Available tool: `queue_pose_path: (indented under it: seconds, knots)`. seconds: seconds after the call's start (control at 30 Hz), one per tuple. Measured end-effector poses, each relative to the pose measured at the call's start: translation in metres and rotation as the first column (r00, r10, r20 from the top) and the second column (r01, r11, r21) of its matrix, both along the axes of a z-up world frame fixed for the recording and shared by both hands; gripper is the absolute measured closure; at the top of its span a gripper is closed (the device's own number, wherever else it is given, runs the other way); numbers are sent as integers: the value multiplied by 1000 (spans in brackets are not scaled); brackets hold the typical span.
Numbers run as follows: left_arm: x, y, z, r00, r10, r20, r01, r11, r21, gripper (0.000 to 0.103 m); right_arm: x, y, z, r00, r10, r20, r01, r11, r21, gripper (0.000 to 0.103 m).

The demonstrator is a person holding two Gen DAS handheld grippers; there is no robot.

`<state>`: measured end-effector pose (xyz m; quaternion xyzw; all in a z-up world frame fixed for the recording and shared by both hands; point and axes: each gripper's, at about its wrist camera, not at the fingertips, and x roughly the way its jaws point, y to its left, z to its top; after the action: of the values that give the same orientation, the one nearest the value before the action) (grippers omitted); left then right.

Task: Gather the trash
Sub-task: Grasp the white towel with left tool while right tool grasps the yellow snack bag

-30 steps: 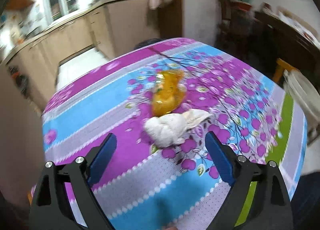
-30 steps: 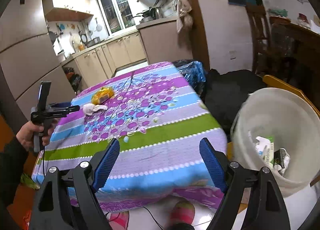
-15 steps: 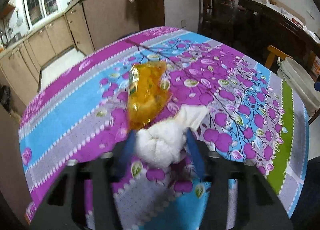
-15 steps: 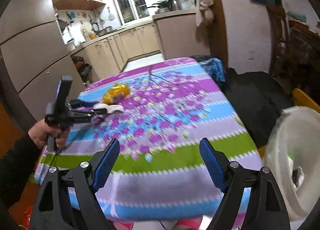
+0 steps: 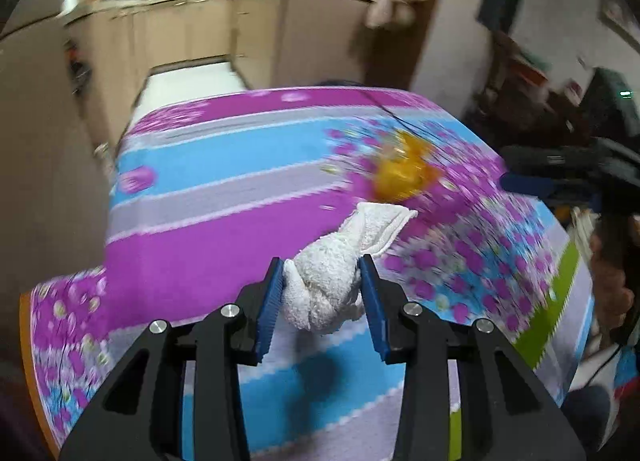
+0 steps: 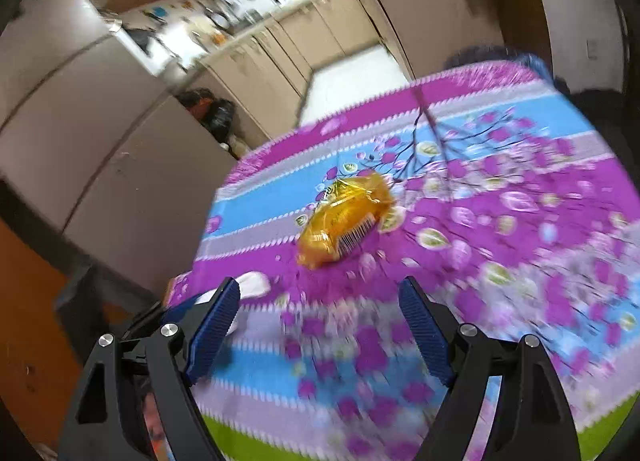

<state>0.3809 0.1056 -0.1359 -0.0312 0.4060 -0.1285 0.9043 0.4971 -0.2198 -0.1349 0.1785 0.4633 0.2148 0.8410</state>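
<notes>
My left tongs have just been closing and now pinch the crumpled white paper towel w/ both blue pads pressed into its sides; the wad looks lifted a bit off the surface, a dark shadow under it, though blur makes that a guess. Right tongs are wide open w/ nothing between them, aimed at the orange plastic wrapper, which lies flat on the flowered cloth just ahead of the tips, not touched yet. So I'd call the task partway: one piece gripped but not dropped anywhere, one piece left on the surface, and I see no other loose trash on the cloth in either view. No bin shows in either view right now, so I can't say how far the carry is. Around: kitchen cabinets and a pale floor strip beyond the far edge, dark bags on the floor by the tall cabinet, a thin dark line across the cloth past the wrapper, could be a cord or just the printed branch. In the left view the right tongs come in from the right edge, near the wrapper, so both tools crowd the same spot. Wrapper is thin and slick, prob. hard to pinch flat.
</notes>
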Motion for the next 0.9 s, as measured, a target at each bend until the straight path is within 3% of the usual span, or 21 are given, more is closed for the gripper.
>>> queue_pose_path:
  seconds: [0.17, 0.27, 0.37, 0.63, 0.9]
  knots:
    - [12, 14, -3, 996, 83, -18, -83, 996, -20, 66, 48, 41, -11, 995, -84, -52, 75, 986, -149, 21]
    - [19, 10, -6, 995, 101, -21, -101, 995, -9, 66, 58, 54, -21, 993, -101, -58, 86, 971, -221, 24]
    - [27, 6, -10, 994, 110, -24, -110, 994, 8, 66, 59, 58, -33, 993, -92, -68, 70, 961, -268, 39]
    - [32, 8, -13, 991, 127, -43, -127, 992, 11, 66, 51, 62, -35, 1000, -24, -20, 16, 951, -308, 62]
    - [32, 1, -16, 989, 147, -32, -145, 987, 64, 68, 17, 59, -26, 996, 58, 67, -35, 954, -299, 67]
